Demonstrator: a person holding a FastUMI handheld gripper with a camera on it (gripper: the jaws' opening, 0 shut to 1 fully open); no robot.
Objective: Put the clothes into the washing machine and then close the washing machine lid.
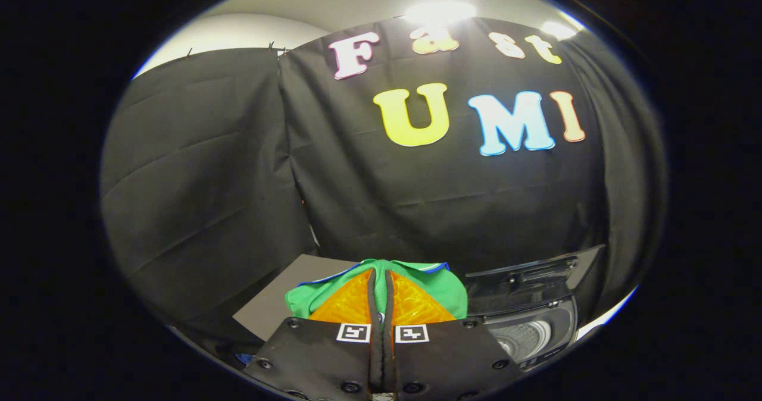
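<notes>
Claw: the claw [381, 282] points out over the booth, its two fingers pressed together with barely a slit between the tips; whether cloth is caught in that slit cannot be told.
Garment: a green fabric garment with blue trim [443, 288] lies bunched directly behind and around the fingertips, spreading to both sides of them.
Resting place: the garment sits on, or just above, a flat grey bench [268, 312] that runs off to the claw's left.
Washer: the dark top-loading washing machine [536, 329] stands just to the claw's right, its drum mouth showing pale.
Lid: the dark flat lid [530, 276] stands raised behind that opening.
Key bearing: the drum lies right of the fingertips, so the load likely travels rightward, then down.
</notes>
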